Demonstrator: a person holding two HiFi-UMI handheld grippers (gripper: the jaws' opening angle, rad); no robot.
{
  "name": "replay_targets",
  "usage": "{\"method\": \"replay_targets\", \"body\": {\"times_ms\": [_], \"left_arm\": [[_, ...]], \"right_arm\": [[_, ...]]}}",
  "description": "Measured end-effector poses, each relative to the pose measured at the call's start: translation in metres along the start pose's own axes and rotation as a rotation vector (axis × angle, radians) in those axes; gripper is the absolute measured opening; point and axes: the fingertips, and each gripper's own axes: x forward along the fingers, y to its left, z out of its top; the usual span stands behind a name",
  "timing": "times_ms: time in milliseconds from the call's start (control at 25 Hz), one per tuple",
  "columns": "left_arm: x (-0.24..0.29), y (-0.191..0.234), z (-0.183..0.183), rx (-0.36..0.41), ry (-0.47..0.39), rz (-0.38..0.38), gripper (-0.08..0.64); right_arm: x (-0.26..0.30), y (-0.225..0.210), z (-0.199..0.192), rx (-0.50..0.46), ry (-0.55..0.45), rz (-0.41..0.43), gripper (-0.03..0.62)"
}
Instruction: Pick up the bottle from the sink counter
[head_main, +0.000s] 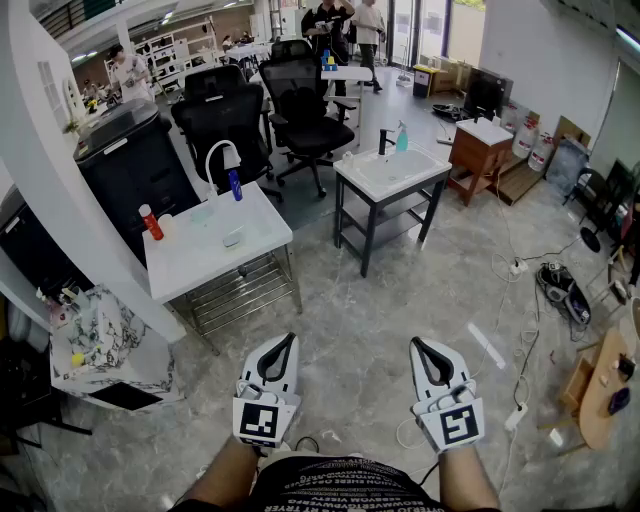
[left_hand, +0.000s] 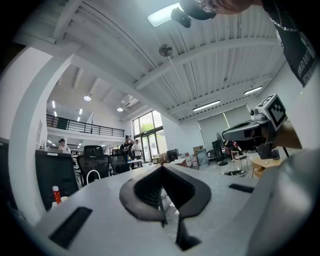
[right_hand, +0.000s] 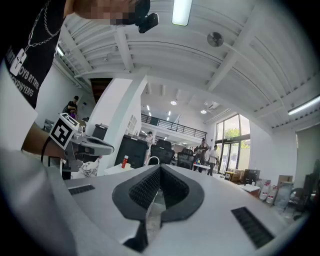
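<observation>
- Left hand-held gripper (head_main: 283, 345) and right hand-held gripper (head_main: 422, 348) are both clenched and empty, low by the person's waist.
- Red bottle (head_main: 150, 222) stands upright on the white surface (head_main: 210, 262), well ahead and left of the left one.
- Teal bottle (head_main: 401, 138) stands farther ahead on a second sink (head_main: 385, 175).
- Best to walk close first, release the jaws early, then come in level around the bottle's middle.

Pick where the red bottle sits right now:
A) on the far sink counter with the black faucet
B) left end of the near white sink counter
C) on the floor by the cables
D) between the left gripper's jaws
B: the red bottle stands upright at the left end of the near white sink counter; the far sink counter carries a teal bottle instead.
</observation>
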Motion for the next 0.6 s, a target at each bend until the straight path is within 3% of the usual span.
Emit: {"method": "replay_targets", "body": {"times_ms": [160, 360, 600], "left_arm": [[0.008, -0.021, 0.005, 0.027, -0.002, 0.004, 0.0], [0.021, -0.043, 0.02, 0.19, -0.053, 0.001, 0.0], [0.026, -0.034, 0.014, 0.138, -0.024, 0.056, 0.0]], "right_arm": [[-0.01, -0.011, -0.009, 0.011, -0.004, 0.018, -0.006], [-0.013, -0.022, -0.024, 0.051, 0.001, 0.054, -0.005], [-0.006, -0.03, -0.044, 0.118, 0.017, 0.059, 0.013]]}}
